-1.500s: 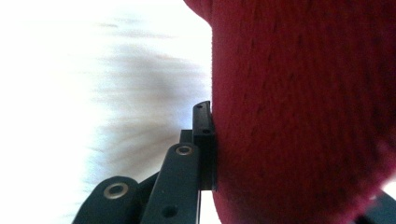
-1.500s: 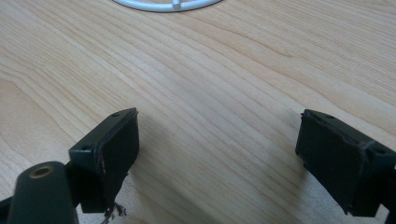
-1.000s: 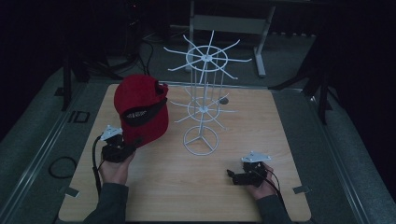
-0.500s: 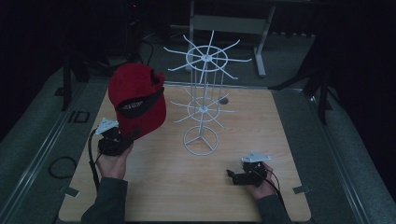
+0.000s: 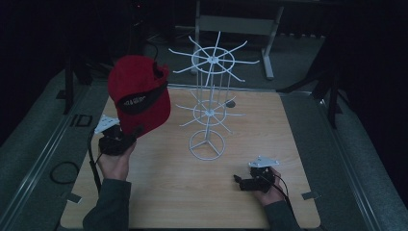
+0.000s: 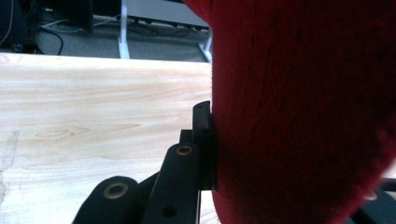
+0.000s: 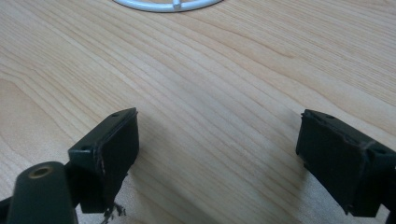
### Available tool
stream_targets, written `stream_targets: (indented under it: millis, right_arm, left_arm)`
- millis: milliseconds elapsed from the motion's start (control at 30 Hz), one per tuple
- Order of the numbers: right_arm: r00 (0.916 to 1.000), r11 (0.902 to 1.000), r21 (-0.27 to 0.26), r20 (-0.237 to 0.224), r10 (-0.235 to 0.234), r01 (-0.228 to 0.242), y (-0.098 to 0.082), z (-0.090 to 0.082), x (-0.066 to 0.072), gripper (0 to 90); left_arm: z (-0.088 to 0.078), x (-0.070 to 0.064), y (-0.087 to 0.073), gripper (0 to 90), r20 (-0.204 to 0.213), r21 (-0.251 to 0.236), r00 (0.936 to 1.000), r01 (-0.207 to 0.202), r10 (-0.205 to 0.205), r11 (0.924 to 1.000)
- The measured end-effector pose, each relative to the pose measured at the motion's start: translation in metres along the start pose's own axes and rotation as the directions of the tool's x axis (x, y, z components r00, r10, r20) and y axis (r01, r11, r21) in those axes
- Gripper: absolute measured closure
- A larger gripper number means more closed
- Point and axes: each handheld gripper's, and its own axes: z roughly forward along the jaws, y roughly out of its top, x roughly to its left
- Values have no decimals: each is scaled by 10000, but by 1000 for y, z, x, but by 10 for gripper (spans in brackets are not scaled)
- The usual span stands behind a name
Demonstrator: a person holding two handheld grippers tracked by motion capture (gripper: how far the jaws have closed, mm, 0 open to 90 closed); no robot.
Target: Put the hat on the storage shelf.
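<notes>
One red cap (image 5: 139,94) hangs in the air above the worktop's (image 5: 250,139) left side, pinched at its lower edge by the fingers (image 6: 204,140) of the left gripper (image 5: 126,137). Such a narrow hold on soft fabric could slip, or the swinging cap could snag a prong of the white wire rack (image 5: 209,103) and tip it. The right gripper (image 5: 239,182) rests near the front edge, fingers spread with nothing between them.

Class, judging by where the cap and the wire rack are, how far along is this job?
Done: the left hand-held gripper is shut on the red cap, holding it above the wooden table. In hand: carrying it beside the white wire rack. Left: probably hanging it on a prong. The right hand-held gripper rests open.
</notes>
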Motion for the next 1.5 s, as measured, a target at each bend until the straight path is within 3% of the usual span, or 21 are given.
stream_targets:
  millis: [1133, 1500]
  right_arm:
    - [10000, 10000, -9, -1, -21, 21, 0, 0, 0, 131]
    - [10000, 10000, 4, -9, -16, 16, 0, 0, 0, 131]
  left_arm:
    - [-13, -11, 33, 851, 332, -972, 9994, -87, 120, 9952]
    - [-18, -19, 44, 851, 389, -1225, 9981, -431, 482, 9915]
